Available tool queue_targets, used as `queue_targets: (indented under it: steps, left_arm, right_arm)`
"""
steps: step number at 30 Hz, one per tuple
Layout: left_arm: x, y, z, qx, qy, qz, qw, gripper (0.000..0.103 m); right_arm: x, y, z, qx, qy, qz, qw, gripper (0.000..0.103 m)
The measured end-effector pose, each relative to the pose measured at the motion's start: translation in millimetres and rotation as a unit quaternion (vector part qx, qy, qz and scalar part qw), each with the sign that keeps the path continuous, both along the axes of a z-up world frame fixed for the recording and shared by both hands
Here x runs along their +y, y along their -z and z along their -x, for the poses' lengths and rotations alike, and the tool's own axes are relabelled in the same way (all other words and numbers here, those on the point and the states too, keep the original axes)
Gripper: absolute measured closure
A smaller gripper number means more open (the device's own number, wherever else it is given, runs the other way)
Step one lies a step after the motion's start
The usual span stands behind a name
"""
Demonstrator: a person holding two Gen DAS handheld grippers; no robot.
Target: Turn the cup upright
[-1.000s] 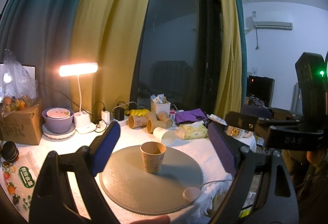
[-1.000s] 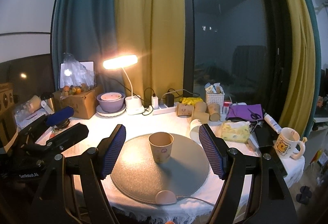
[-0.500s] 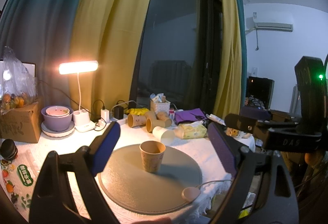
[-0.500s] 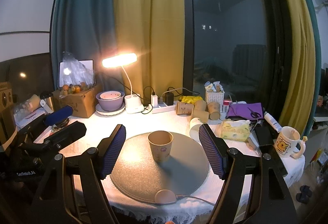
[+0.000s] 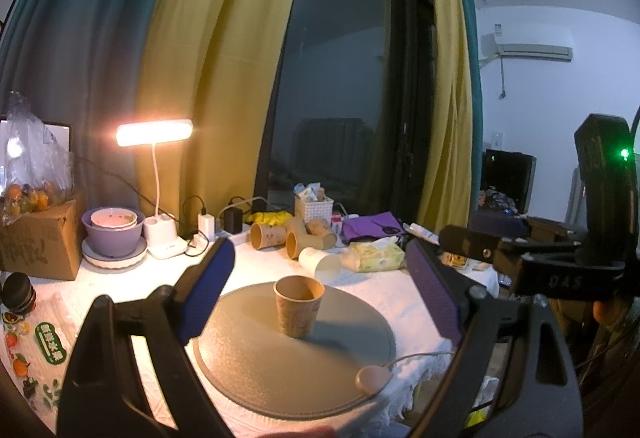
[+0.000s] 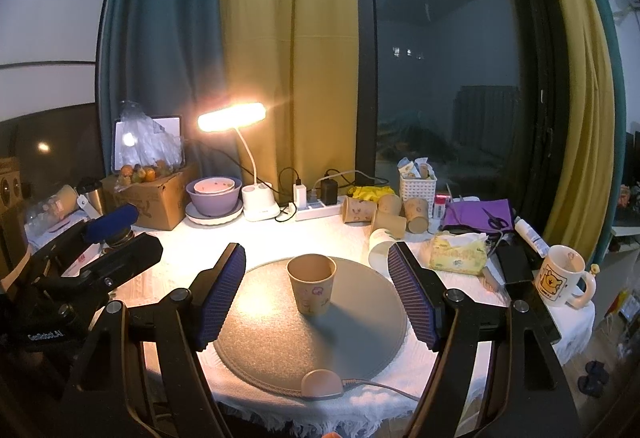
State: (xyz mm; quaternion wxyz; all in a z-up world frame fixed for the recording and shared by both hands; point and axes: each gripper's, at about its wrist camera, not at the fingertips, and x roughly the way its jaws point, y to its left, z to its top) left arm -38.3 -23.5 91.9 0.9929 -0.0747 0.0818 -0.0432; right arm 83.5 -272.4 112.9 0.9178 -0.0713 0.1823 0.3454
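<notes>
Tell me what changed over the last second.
Almost nothing. The left gripper drifted slightly, so its view shifted a little; nothing was grasped or released. The cup stayed upright on the round mat, and both grippers, the right included, stayed open and clear of it.

5 paper cups (image 6: 311, 288), 1 mug (image 6: 559, 281), 1 lamp (image 6: 232, 116), 2 tools (image 6: 316, 298).
</notes>
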Motion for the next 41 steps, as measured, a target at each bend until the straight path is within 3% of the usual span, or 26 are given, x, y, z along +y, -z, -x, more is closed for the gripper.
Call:
queue_targets:
  steps: [41]
  left_arm:
    - [-6,10,-5,0.016,0.000,0.013,0.9998,0.014]
  right_arm:
    - [1,15,0,0.010,-0.002,0.006,1.000,0.026]
